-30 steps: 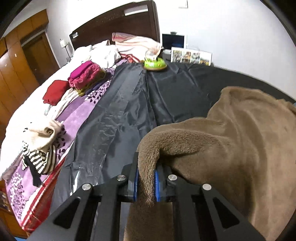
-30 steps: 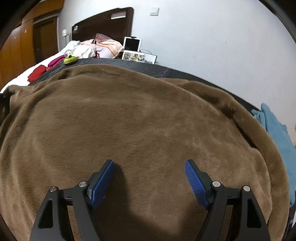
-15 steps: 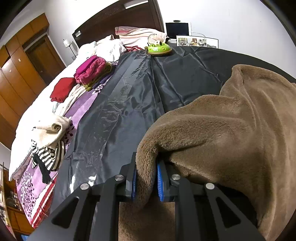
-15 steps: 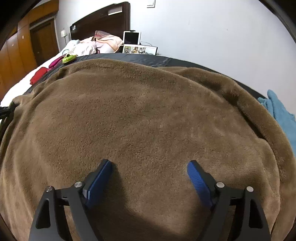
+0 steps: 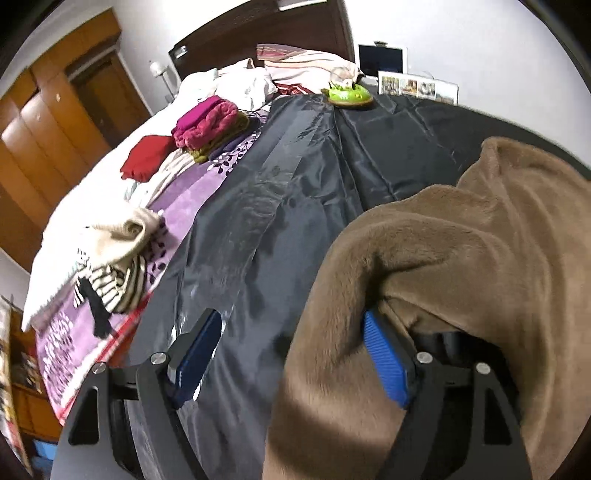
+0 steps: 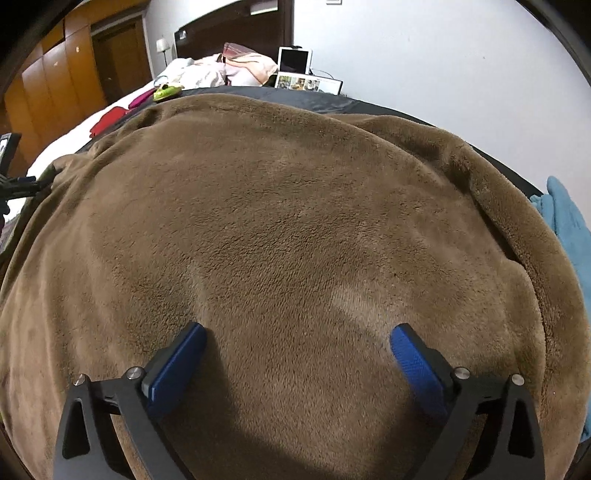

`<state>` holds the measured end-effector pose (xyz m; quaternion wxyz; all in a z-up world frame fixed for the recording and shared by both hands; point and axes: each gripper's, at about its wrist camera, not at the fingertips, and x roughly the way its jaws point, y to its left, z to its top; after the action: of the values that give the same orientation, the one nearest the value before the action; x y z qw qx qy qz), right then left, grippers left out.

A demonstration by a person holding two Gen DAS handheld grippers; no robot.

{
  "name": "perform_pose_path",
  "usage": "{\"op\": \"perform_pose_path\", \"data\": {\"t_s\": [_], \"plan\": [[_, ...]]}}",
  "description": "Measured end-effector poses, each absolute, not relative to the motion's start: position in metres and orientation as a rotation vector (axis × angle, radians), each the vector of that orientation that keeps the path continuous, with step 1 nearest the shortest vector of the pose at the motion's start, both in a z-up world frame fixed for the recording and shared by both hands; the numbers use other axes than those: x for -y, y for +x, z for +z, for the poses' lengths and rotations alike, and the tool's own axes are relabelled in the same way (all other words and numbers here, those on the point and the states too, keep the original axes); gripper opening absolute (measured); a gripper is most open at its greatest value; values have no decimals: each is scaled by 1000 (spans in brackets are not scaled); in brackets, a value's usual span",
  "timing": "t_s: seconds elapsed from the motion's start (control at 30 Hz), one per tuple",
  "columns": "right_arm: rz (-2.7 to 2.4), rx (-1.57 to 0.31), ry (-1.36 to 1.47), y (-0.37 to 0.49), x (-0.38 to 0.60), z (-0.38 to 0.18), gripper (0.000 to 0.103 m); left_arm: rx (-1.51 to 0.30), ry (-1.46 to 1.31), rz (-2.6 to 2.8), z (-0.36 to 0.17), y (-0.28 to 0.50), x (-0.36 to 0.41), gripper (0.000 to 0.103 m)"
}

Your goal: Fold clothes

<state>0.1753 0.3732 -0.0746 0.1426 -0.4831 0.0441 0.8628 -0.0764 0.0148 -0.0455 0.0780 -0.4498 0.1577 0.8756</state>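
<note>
Fleece garment lies spread flat beneath spread right gripper jaws.

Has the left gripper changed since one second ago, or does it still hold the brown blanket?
Yes. The left gripper has opened: its jaws, earlier clamped on the brown blanket, now stand wide apart over the black sheet, the blanket's edge draped beside one finger.

Both wrist views look low along the bed toward the far headboard, sharing the brown blanket close beneath.
</note>
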Motion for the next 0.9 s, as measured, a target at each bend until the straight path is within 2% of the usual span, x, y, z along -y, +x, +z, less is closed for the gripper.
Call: {"op": "perform_pose_path", "data": {"t_s": [0.1,0.5,0.9], "plan": [[2501,-120,-1402,180,-375,-75,102,-438,-1291,2620,-31,-58,-21,82],[2537,34,-1355,195,-348,-53,102,-535,-1051,2391,-5,16,-125,83],[2522,65,-1400,201,-337,-66,102,-556,-1145,2171,-54,49,-196,83]]}}
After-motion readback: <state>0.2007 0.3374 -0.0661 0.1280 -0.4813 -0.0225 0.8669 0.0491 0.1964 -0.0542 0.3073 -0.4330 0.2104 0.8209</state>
